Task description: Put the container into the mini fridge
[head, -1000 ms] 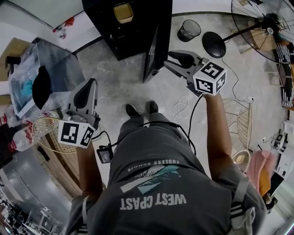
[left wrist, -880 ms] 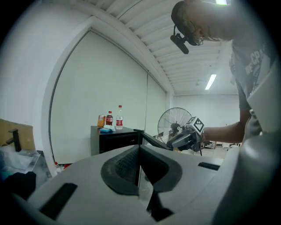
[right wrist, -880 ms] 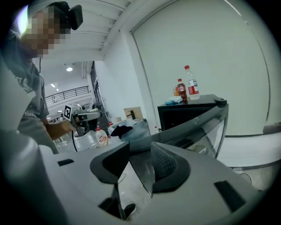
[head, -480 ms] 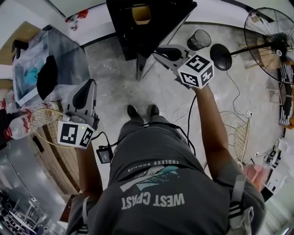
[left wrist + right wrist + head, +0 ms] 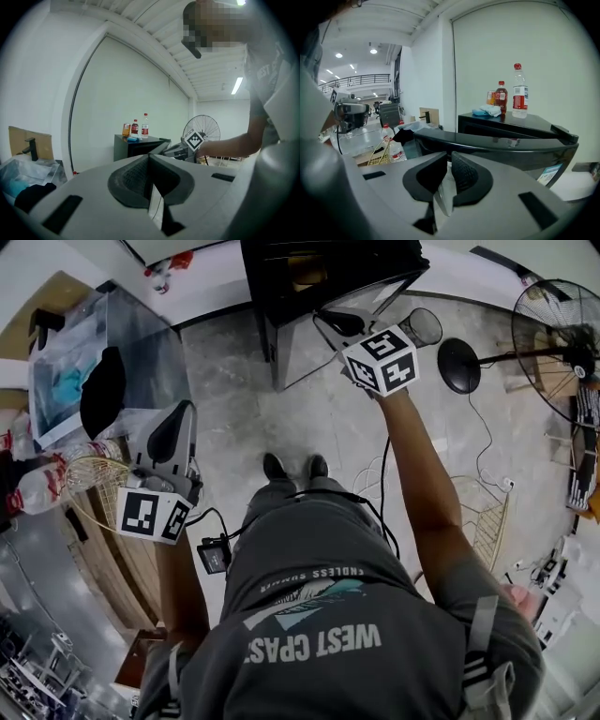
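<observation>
Since the earlier frames, right gripper (image 5: 330, 322) has travelled farther toward the mini fridge (image 5: 272, 287), and the fridge door (image 5: 328, 357) has swung from wide open to partly closed. Container (image 5: 305, 277): a yellowish tub already inside the dark fridge compartment, far from the person, dimly seen behind the door's top edge. Right gripper, at the door's upper edge; contact with the door cannot be told. Its jaws have just been closing and now stand almost together, clenched on nothing, with the door's top edge (image 5: 497, 145) just beyond them. On the fridge top: two bottles (image 5: 519, 91) beside a blue cloth (image 5: 486, 111). Left gripper (image 5: 180, 423): held near the person's left side, well apart from the fridge, its jaws pressed together and empty. Left of it, a wire basket (image 5: 94, 488) with a plastic bottle (image 5: 37, 493) beside it. Far right: a mesh wastebasket (image 5: 424, 326) and a pedestal fan (image 5: 562, 334) on the floor.
</observation>
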The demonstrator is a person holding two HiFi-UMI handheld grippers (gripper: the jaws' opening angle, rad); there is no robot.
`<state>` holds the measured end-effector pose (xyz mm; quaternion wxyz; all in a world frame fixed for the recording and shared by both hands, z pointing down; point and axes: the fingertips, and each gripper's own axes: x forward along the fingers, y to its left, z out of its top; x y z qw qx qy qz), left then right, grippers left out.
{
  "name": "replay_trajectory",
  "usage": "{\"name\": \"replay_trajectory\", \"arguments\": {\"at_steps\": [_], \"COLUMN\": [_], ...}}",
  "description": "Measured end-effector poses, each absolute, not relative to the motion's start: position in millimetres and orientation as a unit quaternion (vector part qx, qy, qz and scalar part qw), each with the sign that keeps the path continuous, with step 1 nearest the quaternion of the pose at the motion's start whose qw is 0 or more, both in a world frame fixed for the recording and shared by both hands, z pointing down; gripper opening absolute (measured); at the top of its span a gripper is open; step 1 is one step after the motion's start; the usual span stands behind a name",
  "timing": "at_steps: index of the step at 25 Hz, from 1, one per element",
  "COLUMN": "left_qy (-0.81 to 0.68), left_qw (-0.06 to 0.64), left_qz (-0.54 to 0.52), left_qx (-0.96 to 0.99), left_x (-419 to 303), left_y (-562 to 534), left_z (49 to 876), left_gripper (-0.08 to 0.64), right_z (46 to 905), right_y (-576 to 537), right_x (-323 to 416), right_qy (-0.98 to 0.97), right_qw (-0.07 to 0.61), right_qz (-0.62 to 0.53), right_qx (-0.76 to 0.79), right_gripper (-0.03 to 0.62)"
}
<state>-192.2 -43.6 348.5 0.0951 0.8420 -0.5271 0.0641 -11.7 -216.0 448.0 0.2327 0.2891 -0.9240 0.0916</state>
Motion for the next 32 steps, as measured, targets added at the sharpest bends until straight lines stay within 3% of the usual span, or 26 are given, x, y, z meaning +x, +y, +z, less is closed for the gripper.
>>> {"name": "replay_trajectory", "arguments": {"at_steps": [32], "left_qy": [-0.544], "left_qw": [0.099], "left_qz": [0.073], "left_qx": [0.83], "left_x": [-231], "left_y": [-58], "left_z": [349], "left_gripper": [0.017], "right_z": [489], "right_y": [-322], "right_x": [-66], "right_qy": [-0.894], "right_qw": [0.279], "right_qz": [0.102], "right_qx": [0.334], "right_gripper": [0.034]}}
